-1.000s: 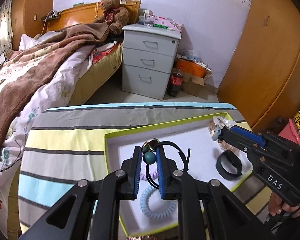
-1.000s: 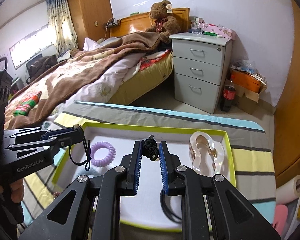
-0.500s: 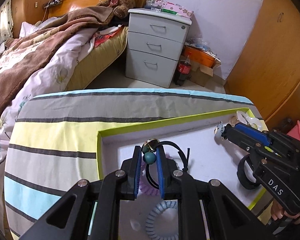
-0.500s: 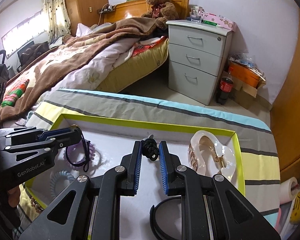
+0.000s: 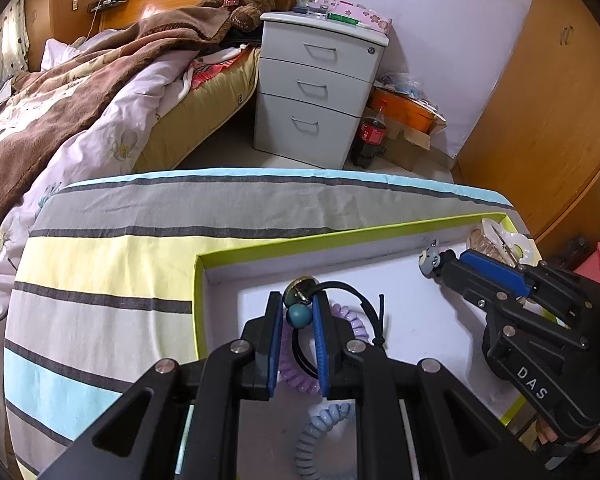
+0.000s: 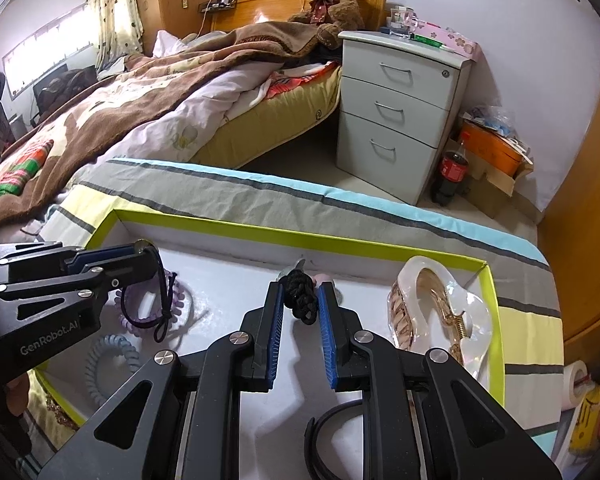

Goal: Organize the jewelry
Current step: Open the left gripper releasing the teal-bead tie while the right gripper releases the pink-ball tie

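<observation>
1. Progress: the tray (image 6: 284,236) already holds a purple coil tie (image 6: 180,300), a blue coil tie (image 6: 108,360) and a clear claw clip (image 6: 440,312) — the two gripped pieces are not yet released.
2. Left gripper (image 5: 298,312): jaws pinch a beaded hair tie (image 5: 300,314); its loop hangs above the tray's left end, long axis roughly vertical.
3. Right gripper (image 6: 300,300): jaws pinch a black knotted cord (image 6: 300,296) above the tray centre — charm end pointing away from the camera.

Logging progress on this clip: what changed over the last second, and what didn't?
Both grippers advanced over the tray toward its far wall. The purple coil tie now lies beneath the left gripper. Unchanged: left grips the beaded black hair tie, and the right gripper grips the black braided tie.
</observation>
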`<action>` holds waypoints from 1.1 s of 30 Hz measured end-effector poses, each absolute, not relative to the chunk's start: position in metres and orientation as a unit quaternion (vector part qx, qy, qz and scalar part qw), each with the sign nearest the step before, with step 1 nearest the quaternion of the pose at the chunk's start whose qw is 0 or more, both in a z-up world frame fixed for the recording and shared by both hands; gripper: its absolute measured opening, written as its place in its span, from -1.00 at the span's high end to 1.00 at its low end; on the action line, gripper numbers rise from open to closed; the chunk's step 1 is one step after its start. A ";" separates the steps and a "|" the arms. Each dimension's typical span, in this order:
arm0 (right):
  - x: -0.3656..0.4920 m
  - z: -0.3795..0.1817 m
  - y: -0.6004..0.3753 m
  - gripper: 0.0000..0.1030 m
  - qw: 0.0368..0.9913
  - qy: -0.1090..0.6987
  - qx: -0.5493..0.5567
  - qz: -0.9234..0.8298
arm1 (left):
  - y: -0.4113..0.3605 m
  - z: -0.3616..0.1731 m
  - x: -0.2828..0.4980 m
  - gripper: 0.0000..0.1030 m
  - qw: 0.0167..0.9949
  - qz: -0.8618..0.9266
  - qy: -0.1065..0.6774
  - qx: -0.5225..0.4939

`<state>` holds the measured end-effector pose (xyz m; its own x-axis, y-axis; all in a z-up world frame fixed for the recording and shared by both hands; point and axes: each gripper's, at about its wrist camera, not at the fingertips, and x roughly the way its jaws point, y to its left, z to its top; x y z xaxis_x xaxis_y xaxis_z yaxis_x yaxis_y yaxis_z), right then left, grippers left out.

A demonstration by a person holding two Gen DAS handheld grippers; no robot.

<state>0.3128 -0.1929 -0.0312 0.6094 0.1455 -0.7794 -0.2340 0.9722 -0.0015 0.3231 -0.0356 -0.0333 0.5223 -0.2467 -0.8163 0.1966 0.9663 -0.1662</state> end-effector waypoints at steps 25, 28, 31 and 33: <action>0.310 -0.031 -0.194 0.24 0.895 0.433 -0.043 0.099 | -0.035 -0.031 0.319 0.28 0.866 -0.125 0.483 -0.029; 0.308 -0.029 -0.195 0.24 0.897 0.430 -0.042 0.098 | -0.034 -0.029 0.316 0.25 0.867 -0.124 0.482 -0.029; 0.304 -0.025 -0.195 0.24 0.899 0.426 -0.039 0.098 | -0.034 -0.025 0.313 0.24 0.870 -0.120 0.478 -0.025; 0.300 -0.022 -0.194 0.24 0.901 0.422 -0.037 0.097 | -0.033 -0.021 0.309 0.23 0.872 -0.120 0.474 -0.024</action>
<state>0.2999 -0.1944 -0.0217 0.6246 0.1437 -0.7676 -0.2059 0.9784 0.0156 0.3089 -0.0332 -0.0208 0.5218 -0.2333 -0.8206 0.1870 0.9698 -0.1568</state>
